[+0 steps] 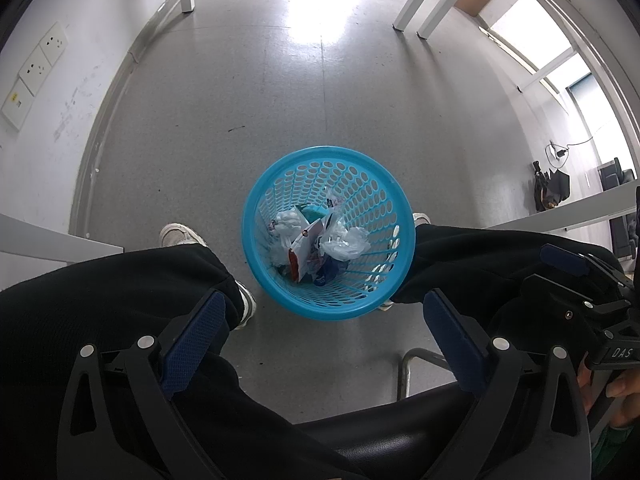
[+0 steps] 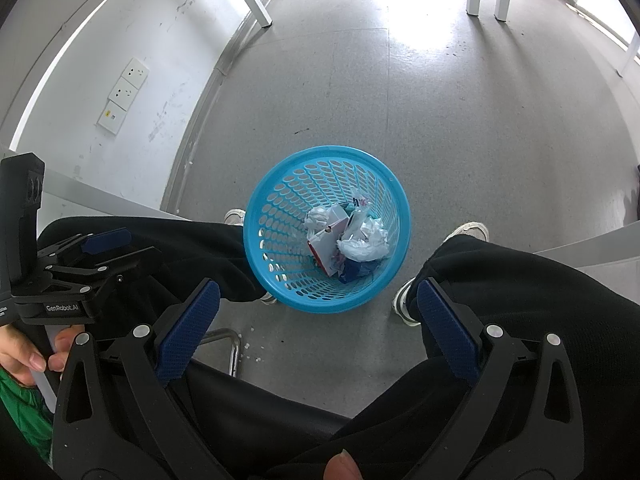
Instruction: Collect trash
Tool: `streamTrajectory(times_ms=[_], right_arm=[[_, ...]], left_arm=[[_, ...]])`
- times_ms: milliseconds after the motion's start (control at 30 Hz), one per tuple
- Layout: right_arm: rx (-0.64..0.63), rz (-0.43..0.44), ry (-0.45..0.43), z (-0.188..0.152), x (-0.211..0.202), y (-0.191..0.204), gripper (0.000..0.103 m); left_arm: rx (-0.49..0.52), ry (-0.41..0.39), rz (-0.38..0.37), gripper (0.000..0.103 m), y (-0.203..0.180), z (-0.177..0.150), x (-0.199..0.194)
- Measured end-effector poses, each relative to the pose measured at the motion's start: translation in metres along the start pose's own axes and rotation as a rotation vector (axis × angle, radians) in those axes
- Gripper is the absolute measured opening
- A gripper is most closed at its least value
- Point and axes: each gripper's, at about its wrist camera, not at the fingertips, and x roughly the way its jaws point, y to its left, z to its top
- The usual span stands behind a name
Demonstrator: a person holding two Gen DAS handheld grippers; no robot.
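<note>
Left gripper [image 1: 324, 334] and right gripper [image 2: 318, 324]: jaws spread wide, both empty, above lap.
Blue basket [image 1: 280, 296] on floor [image 1: 248, 112] between feet, trash [image 1: 320, 244] piled at basket bottom.
Risk: foot or knee knocks light basket over, trash spills.
No loose trash on floor, as far as glare allows.

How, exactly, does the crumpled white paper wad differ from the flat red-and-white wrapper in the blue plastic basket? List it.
The crumpled white paper wad is balled and puffy; the flat red-and-white wrapper is a stiff sheet standing on edge. The wad is plain white; the wrapper has a red border. The wad sits right of the wrapper. Both lie at the bottom of the blue plastic basket.
</note>
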Motion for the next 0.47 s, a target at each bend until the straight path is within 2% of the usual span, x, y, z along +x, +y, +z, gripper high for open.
streamTrajectory(times_ms=[467], right_arm=[[-0.001,0.001,0.000,-0.0001,0.0001,-0.0003,0.095]], left_arm=[[-0.007,0.011,-0.005,0.097,0.0043,-0.0033,0.0020]])
